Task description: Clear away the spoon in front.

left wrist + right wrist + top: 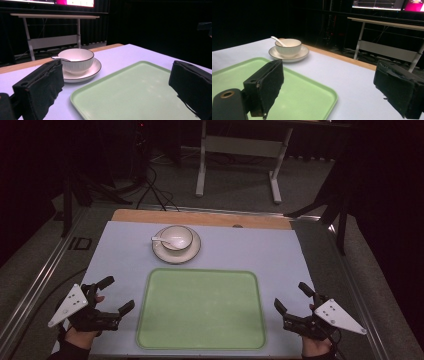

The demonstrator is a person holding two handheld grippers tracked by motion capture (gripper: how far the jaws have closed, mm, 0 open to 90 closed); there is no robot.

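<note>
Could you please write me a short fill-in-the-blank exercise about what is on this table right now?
1. The white bowl stands on a white ____.
2. The spoon rests inside the ____.
3. The tray between the left gripper and the right gripper is ____ in colour.
4. Both grippers' jaws are ____.

Missing words: saucer; bowl; green; open

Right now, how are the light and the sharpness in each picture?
High view: table lit, surroundings dark, green tray pale with soft glare. Left gripper view: near claw pads blurred, bowl sharper. Right gripper view: black background, tray edge clear.
</note>
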